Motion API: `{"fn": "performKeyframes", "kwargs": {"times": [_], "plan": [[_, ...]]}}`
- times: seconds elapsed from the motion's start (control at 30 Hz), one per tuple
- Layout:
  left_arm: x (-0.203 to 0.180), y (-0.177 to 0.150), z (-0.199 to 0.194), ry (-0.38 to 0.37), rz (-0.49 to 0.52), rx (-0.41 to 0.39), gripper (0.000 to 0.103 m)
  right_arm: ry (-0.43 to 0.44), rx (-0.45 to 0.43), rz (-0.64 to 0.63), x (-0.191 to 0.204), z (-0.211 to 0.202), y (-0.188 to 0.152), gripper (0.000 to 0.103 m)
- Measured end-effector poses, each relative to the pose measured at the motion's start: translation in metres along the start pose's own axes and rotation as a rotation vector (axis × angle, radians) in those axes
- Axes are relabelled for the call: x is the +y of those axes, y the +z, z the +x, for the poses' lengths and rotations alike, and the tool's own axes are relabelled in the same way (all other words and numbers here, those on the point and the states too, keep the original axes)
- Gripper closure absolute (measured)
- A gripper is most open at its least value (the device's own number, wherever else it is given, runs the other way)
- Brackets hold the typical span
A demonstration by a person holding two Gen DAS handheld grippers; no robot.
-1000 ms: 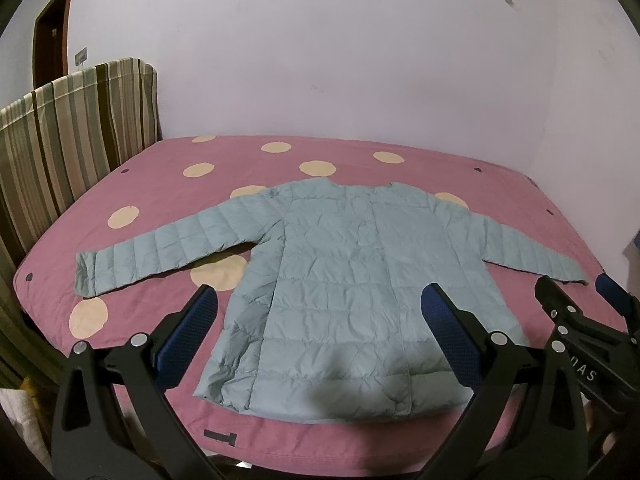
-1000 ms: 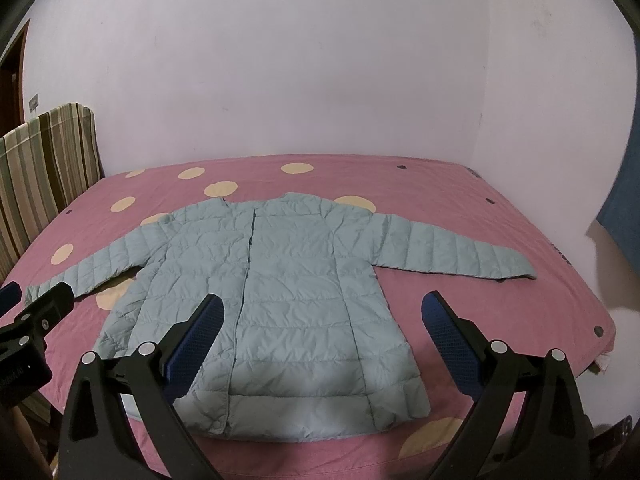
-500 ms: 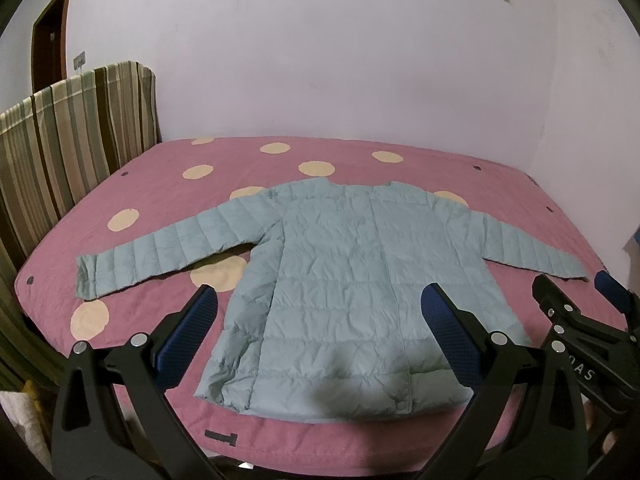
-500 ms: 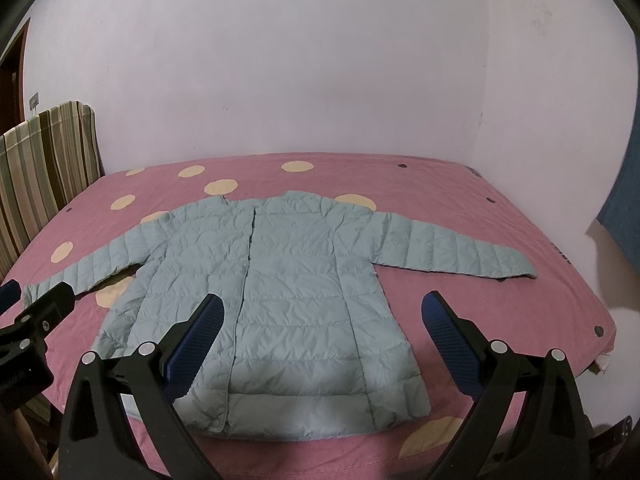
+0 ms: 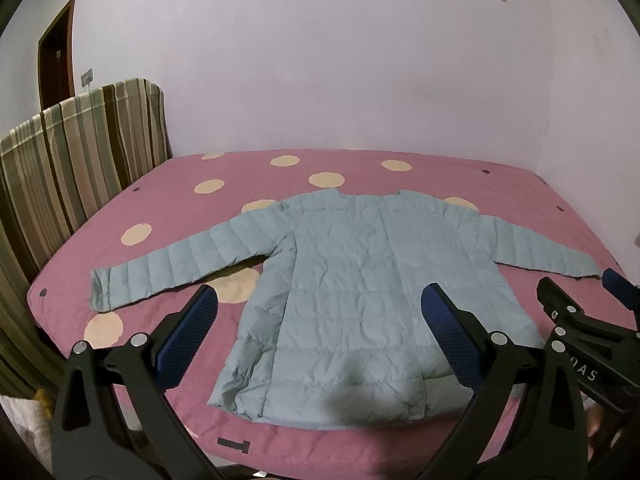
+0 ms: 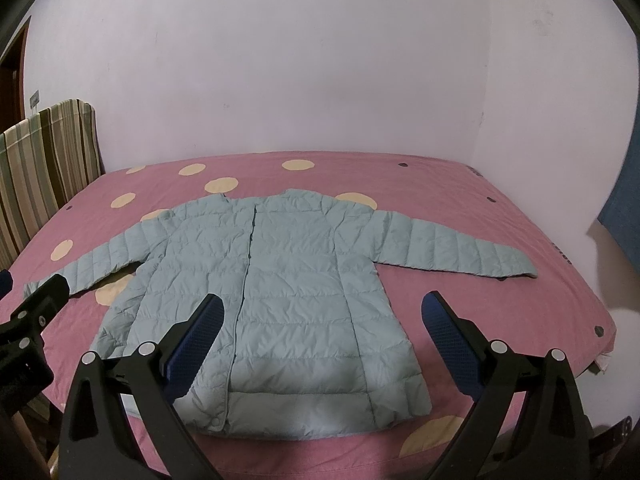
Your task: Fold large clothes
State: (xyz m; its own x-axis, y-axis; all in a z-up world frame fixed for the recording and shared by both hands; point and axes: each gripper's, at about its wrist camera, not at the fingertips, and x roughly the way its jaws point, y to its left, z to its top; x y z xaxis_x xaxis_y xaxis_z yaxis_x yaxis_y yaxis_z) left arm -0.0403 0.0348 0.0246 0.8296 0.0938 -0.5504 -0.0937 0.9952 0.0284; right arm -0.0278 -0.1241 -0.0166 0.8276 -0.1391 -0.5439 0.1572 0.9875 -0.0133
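Note:
A light blue quilted jacket (image 5: 360, 280) lies flat, front up, on the pink bed, both sleeves spread out to the sides; it also shows in the right wrist view (image 6: 280, 280). My left gripper (image 5: 320, 312) is open and empty, held above the near hem. My right gripper (image 6: 320, 312) is open and empty, also above the near hem, toward the jacket's right side. Each gripper shows at the edge of the other's view: the right gripper (image 5: 580, 312) and the left gripper (image 6: 36, 312). Neither touches the jacket.
The bed (image 5: 520, 184) has a pink cover with cream dots. A striped headboard (image 5: 80, 152) stands at the left. White walls close the back and right. A door (image 5: 56, 52) is at the far left. A dark blue cloth (image 6: 624, 208) hangs at the right.
Both grippers have drifted very slightly; the jacket has not moved and both grippers stay open.

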Motion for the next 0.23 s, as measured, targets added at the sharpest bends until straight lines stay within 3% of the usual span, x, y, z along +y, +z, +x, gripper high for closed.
{"fn": "performKeyframes", "kwargs": {"times": [0.23], "plan": [[0.0016, 0.0003, 0.0045, -0.035, -0.009, 0.026, 0.002, -0.001, 0.000, 0.000, 0.0014, 0.0000, 0.0008, 0.005]]}}
